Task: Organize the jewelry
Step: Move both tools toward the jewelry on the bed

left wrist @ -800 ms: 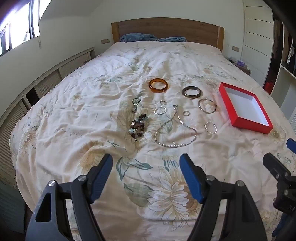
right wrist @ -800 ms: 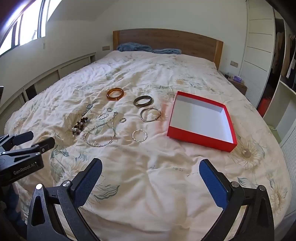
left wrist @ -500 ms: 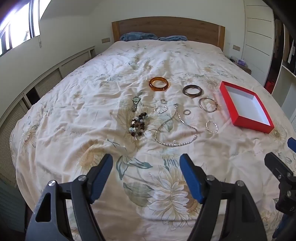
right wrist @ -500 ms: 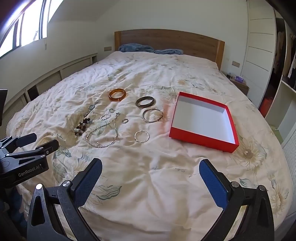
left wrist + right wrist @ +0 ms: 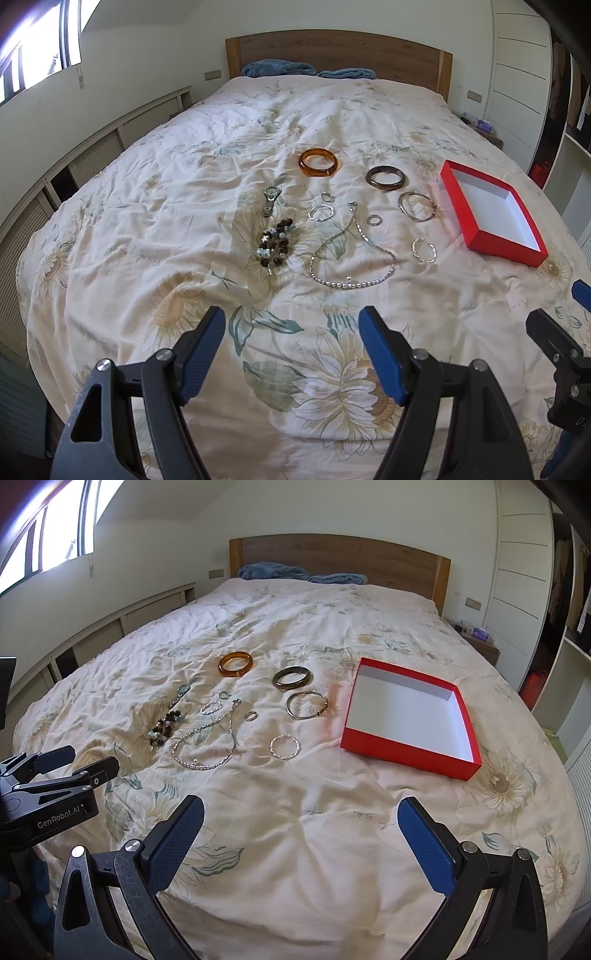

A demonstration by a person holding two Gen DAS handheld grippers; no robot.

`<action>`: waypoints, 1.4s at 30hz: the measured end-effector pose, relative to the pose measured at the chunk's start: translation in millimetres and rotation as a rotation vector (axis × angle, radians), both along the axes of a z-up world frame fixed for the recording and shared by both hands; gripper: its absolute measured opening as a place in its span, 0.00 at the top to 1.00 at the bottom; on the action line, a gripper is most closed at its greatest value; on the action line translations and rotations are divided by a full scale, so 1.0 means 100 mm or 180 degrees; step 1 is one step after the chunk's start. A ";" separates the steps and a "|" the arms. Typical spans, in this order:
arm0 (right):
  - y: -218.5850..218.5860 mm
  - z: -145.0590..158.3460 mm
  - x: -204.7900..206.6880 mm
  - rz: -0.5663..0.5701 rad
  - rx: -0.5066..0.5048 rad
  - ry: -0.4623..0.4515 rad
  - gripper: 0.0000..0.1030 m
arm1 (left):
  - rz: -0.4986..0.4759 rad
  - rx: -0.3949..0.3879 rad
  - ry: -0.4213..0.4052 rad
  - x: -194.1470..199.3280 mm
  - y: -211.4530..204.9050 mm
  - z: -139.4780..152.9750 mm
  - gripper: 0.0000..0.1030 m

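The jewelry lies spread on the bed (image 5: 147,229), left of an empty red box (image 5: 410,755). The amber bangle (image 5: 318,161) and dark bangle (image 5: 385,178) look stiff and smooth, probably slippery; pinching across the band seems safest. The pearl necklace (image 5: 351,258) is limp and light (best lifted mid-strand, so it drapes evenly). The left hand-held gripper (image 5: 291,352) and right hand-held gripper (image 5: 301,836) both hover with jaws spread wide, holding nothing. "GenRobot.AI" is legible on the left tool's body.
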State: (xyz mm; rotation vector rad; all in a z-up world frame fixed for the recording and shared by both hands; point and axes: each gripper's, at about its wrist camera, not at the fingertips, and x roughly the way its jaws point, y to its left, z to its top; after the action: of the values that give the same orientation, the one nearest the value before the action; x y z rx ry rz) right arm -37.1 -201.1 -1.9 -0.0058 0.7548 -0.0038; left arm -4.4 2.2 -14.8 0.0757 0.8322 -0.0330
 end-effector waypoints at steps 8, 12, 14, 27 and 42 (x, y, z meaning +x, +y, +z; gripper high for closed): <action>0.02 -0.05 0.04 0.0013 0.0016 0.0045 0.00 | 0.0004 -0.0031 0.0097 0.09 0.02 -0.05 0.29; 0.03 -0.07 0.07 0.0027 0.0037 0.0070 0.00 | 0.0034 -0.0024 0.0105 0.13 0.05 -0.04 0.29; 0.04 -0.08 0.08 0.0038 0.0041 0.0082 0.00 | 0.0054 0.0000 0.0109 0.15 0.07 -0.04 0.29; 0.10 -0.15 0.17 0.0107 0.0046 0.0171 0.00 | 0.0078 -0.0065 0.0254 0.25 0.18 -0.14 0.29; 0.15 -0.21 0.29 0.0199 0.0098 0.0238 0.06 | 0.0138 -0.0115 0.0325 0.36 0.27 -0.25 0.29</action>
State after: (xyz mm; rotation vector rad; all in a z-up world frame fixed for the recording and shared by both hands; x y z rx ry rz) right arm -8.5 -186.0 -22.6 -0.0002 0.8291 0.0680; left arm 31.7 29.7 -39.4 0.0219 0.9346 -0.0112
